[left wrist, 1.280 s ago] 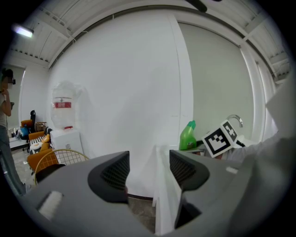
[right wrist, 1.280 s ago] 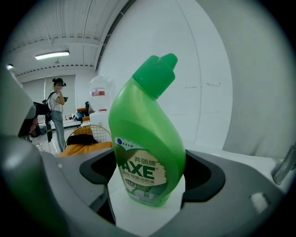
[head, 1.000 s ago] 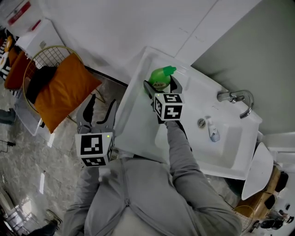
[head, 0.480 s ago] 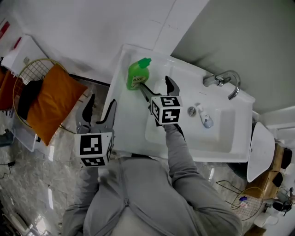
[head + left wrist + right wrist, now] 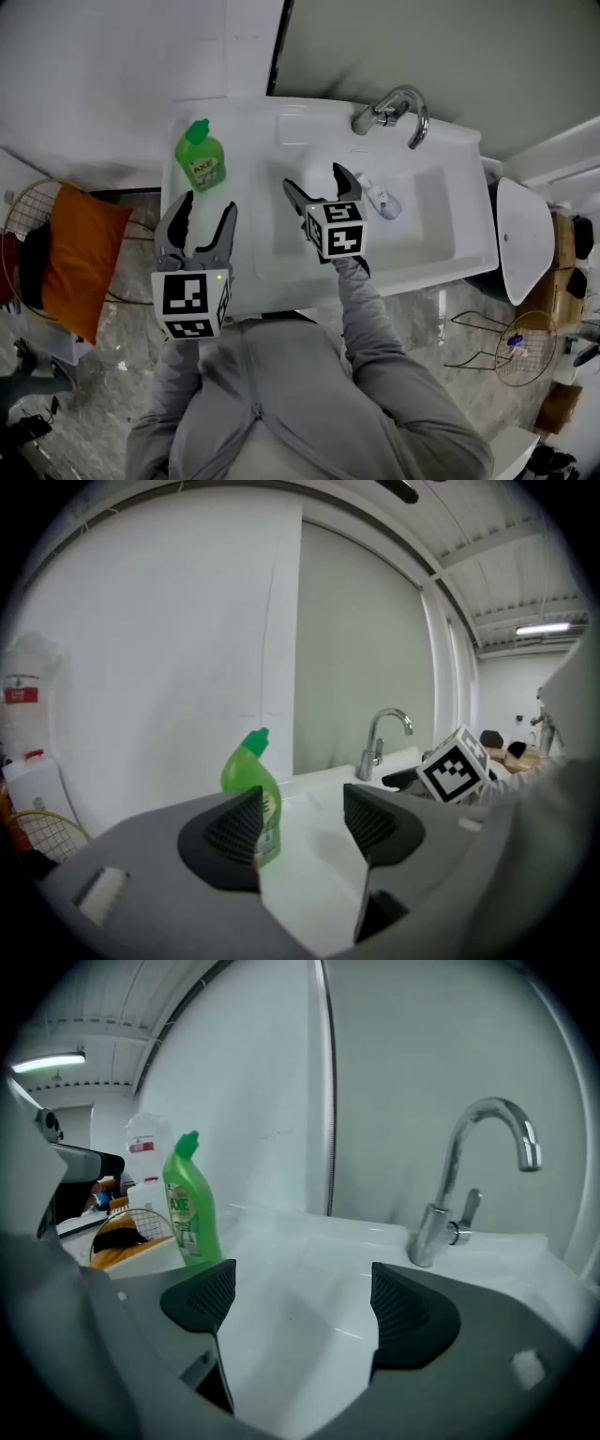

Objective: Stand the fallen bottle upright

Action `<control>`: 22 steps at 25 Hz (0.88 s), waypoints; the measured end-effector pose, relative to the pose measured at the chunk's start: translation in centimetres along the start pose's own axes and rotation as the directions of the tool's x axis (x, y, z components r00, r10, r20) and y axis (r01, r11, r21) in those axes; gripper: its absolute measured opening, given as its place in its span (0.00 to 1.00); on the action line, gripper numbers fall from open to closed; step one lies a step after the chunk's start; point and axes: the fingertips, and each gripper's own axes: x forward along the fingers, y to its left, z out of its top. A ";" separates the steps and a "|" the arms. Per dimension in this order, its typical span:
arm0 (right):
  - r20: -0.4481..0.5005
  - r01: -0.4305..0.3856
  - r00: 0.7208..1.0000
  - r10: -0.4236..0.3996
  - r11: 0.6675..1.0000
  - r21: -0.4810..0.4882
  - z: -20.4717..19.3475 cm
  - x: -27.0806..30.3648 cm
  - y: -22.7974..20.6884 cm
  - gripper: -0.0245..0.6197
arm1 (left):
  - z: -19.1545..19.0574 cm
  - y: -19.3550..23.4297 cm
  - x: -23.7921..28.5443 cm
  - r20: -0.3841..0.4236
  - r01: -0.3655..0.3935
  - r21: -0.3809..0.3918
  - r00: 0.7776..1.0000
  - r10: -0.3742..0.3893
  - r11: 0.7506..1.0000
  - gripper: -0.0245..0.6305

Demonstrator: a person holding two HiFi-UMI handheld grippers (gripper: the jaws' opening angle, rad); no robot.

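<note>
Head view: green detergent bottle [image 5: 200, 159] upright on sink [image 5: 309, 112] far-left corner; left hand-held gripper [image 5: 206, 204] spread, empty; right hand-held gripper [image 5: 314, 178] spread, empty.

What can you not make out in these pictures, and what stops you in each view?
1. Left gripper view: the lower part of the bottle is hidden behind the left gripper.
2. Head view: the small thing in the sink is too small and blurred to name.
3. All views: the small print on the label is too small to read.
</note>
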 end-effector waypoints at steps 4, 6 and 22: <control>-0.031 0.096 0.995 -0.094 0.994 0.046 -2.5 -2.1 -5.4 0.71 | 0.3 -3.6 2.4 -0.009 0.084 0.019 0.996 -0.083 0.996 0.50; -0.058 0.145 0.988 -0.142 0.988 0.057 -3.9 -3.2 -7.9 0.71 | 0.3 -5.2 3.5 -0.014 0.120 0.026 0.993 -0.120 0.992 0.50; -0.263 0.281 0.925 -0.275 0.960 -0.016 -12.3 -6.0 -21.1 0.71 | -0.3 -11.6 9.5 -0.069 0.198 0.040 0.978 -0.195 0.979 0.50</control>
